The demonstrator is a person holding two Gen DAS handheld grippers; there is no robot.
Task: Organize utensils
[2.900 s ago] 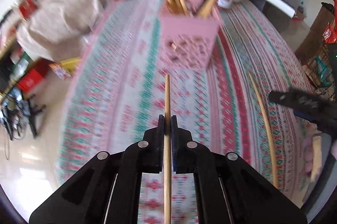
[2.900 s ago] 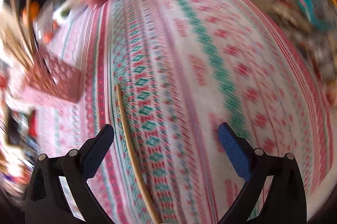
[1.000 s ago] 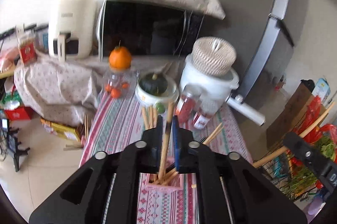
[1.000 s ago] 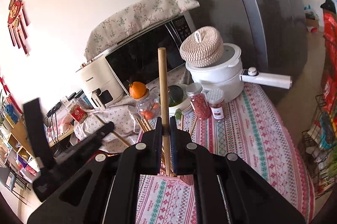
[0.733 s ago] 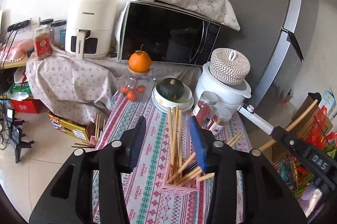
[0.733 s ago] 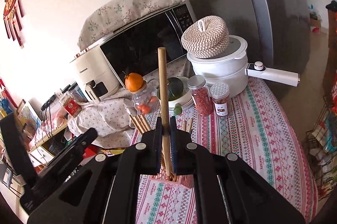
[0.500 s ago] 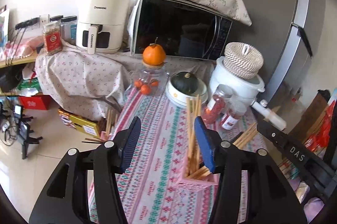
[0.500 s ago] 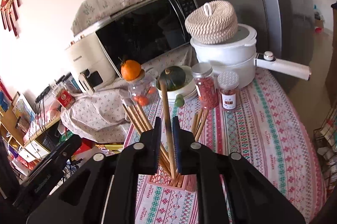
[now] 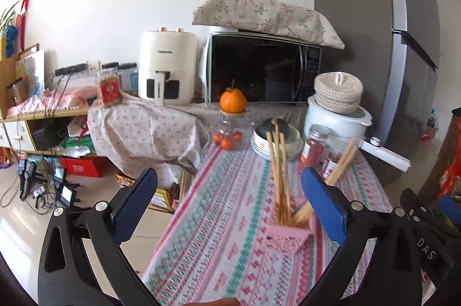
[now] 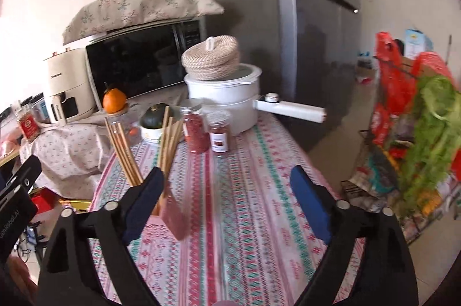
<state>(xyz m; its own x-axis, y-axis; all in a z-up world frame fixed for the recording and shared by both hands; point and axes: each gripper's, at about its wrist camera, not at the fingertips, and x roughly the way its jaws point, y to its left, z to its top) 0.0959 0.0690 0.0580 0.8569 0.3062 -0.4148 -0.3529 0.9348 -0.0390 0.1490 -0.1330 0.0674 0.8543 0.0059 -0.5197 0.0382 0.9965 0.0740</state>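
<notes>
A pink perforated holder (image 9: 288, 237) stands on the patterned tablecloth (image 9: 219, 219) with several wooden chopsticks (image 9: 278, 176) upright or leaning in it. My left gripper (image 9: 227, 185) hovers short of the holder; its jaws are opening wide and nothing is between them. In the right wrist view the holder (image 10: 170, 214) sits partly behind my left finger, its chopsticks (image 10: 124, 153) fanning upward. My right gripper (image 10: 227, 179) is likewise opening and empty, to the right of the holder. Each gripper shows at the edge of the other's view.
At the far end of the table stand two red spice jars (image 10: 197, 127), a white pot with a woven lid (image 10: 222, 93), a bowl with a green squash (image 9: 273, 133) and a jar topped by an orange (image 9: 233, 116). A vegetable rack (image 10: 417, 133) stands right of the table.
Both grippers held a chopstick upright over the holder a second ago. They have let go, their jaws have spread wide, and both have pulled back and tilted down.
</notes>
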